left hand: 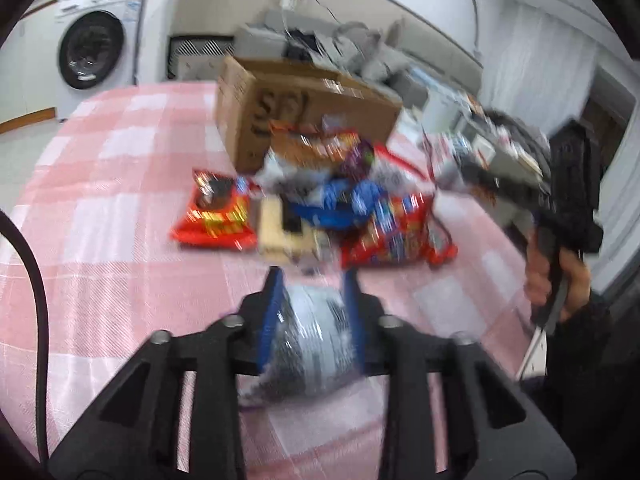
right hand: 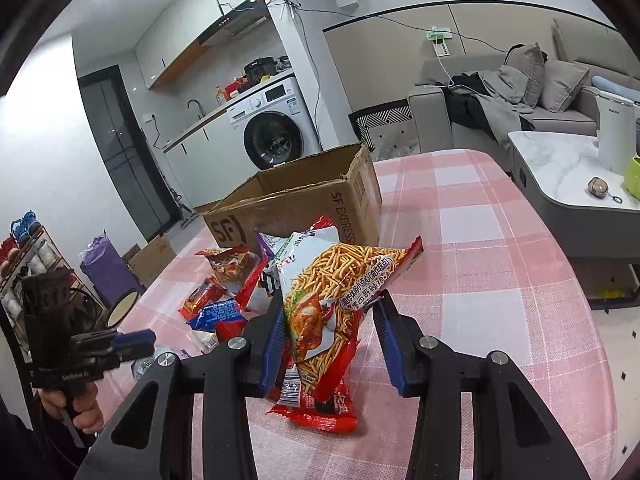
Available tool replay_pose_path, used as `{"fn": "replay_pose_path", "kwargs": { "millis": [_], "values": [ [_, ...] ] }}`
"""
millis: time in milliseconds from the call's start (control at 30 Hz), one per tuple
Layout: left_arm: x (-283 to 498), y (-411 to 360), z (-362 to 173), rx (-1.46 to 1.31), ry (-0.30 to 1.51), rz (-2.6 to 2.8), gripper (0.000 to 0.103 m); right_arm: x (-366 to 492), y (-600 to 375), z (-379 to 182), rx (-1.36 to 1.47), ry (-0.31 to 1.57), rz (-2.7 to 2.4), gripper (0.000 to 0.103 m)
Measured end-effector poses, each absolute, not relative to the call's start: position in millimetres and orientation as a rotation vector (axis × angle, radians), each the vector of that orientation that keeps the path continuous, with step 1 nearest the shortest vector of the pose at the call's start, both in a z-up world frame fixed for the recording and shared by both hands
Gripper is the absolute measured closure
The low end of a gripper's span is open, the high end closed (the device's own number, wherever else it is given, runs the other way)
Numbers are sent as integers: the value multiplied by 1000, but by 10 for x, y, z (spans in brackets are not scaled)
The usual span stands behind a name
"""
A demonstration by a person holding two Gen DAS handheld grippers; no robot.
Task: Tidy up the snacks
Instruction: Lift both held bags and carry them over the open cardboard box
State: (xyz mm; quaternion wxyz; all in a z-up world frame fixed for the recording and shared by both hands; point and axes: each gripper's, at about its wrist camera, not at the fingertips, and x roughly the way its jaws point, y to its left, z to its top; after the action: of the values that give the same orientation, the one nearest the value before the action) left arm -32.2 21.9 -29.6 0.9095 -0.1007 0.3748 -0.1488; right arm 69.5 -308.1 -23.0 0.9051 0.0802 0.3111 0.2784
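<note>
two packets are in my grip and, as far as i can see, nothing sits in the cardboard box (right hand: pixel 296 200) yet, though only part of its inside shows. on the left, my left gripper (left hand: pixel 312 280) has its blue fingers (left hand: pixel 270 312) clamped on a silvery packet (left hand: pixel 312 344), lifted off the checked tablecloth (left hand: pixel 100 200); the view is blurred, so i cannot read what the packet is. ahead of those fingers lies the snack pile (left hand: pixel 332 200), with a red packet (left hand: pixel 212 212) on its left edge and the box behind it. moving right, my right gripper (right hand: pixel 332 312) is closed on a bag of fried noodle sticks (right hand: pixel 332 300), pinched at its middle, its red lower end hanging below the fingers just over the cloth. beyond and left of these fingers sit the rest of the snacks, touching one another, the open box just behind. i judge the sorting barely begun: two bags picked up, most of the pile waiting.
</note>
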Motion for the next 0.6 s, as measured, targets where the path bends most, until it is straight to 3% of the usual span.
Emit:
{"fn": "replay_pose_path", "kwargs": {
  "millis": [67, 167, 233, 267, 367, 600],
  "values": [
    [-333, 199, -355, -194, 798, -272, 38, 717, -3083, -235, 164, 643, 576, 60],
    [-285, 174, -487, -176, 856, -233, 29, 729, -3069, -240, 160, 646, 578, 60],
    [-253, 176, -579, -184, 890, -235, 30, 733, -3062, -246, 161, 645, 579, 60],
    [-268, 169, -571, -185, 878, -249, 40, 729, -3055, -250, 161, 646, 579, 60],
    [-318, 140, -511, -165, 855, -257, 52, 725, -3044, -259, 157, 646, 579, 60],
    [-338, 170, -218, -206, 754, -275, 53, 682, -3038, -206, 166, 618, 595, 60]
  ]
}}
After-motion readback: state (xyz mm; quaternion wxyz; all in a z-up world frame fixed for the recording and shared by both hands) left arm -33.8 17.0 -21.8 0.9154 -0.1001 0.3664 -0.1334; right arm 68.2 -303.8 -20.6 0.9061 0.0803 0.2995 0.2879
